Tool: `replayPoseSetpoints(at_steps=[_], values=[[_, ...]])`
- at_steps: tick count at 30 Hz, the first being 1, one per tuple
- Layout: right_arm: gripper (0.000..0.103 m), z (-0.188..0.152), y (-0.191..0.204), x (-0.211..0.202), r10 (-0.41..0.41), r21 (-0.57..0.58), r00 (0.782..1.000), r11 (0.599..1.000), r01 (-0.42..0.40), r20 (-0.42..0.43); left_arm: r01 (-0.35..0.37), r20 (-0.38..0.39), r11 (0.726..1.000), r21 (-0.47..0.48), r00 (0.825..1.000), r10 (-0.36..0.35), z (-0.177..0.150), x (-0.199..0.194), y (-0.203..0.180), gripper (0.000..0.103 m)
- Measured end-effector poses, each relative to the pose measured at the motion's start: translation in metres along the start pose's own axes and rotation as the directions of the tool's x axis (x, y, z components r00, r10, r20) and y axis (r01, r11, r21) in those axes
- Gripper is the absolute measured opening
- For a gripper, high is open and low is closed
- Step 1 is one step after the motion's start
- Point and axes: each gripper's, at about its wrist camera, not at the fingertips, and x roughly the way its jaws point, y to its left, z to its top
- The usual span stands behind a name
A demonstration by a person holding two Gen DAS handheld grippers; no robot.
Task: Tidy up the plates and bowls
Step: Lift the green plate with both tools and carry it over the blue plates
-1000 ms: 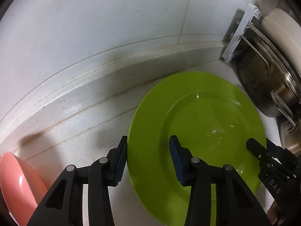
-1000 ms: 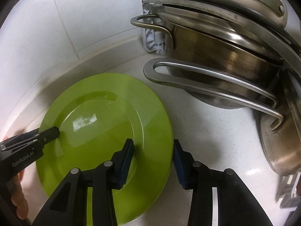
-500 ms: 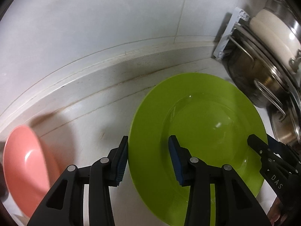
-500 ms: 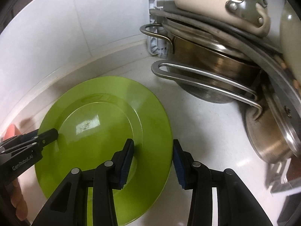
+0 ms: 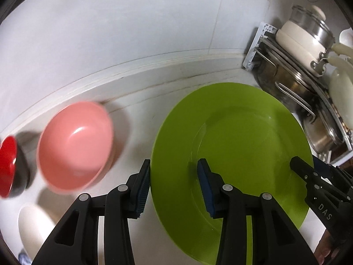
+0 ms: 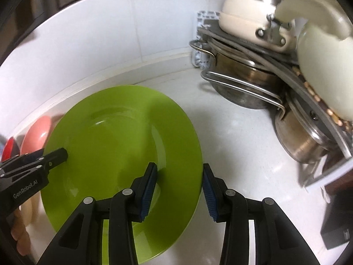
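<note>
A large green plate hangs between both grippers, a little above the white counter. My left gripper straddles its left rim, one finger outside the edge and one on the plate's face. My right gripper straddles the right rim the same way. Each gripper also shows in the other's view: the right gripper and the left gripper. To the left stand a pink bowl and a red bowl with a black outside.
A rack of steel pots with a cream pot on top fills the right corner against the tiled wall. A cream dish lies at the near left. A black box sits at the near right.
Both grippers have drawn up and back from the corner with the green plate still between them. The pots look smaller, and the pink and red bowls have come into view on the left.
</note>
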Motion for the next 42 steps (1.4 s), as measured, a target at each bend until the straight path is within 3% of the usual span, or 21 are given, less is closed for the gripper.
replayPoseSetpoints(at_steps=[11, 21, 42], values=[[0.042, -0.034, 0.045, -0.063, 0.078, -0.085, 0.996, 0.994, -0.074, 0.037, -0.062, 0.075, 0.996, -0.07, 0.995, 0.067, -0.048, -0.072, 0.05, 0.041], [0.042, -0.064, 0.101, -0.1, 0.136, -0.182, 0.989, 0.975, -0.124, 0.055, -0.104, 0.089, 0.981, -0.165, 0.989, 0.119, -0.096, -0.124, 0.107, 0.042], [0.042, -0.113, 0.229, -0.168, 0.325, -0.377, 0.944, 0.882, -0.285, 0.047, -0.237, 0.101, 0.903, -0.358, 0.952, 0.29, -0.193, -0.22, 0.213, 0.042]])
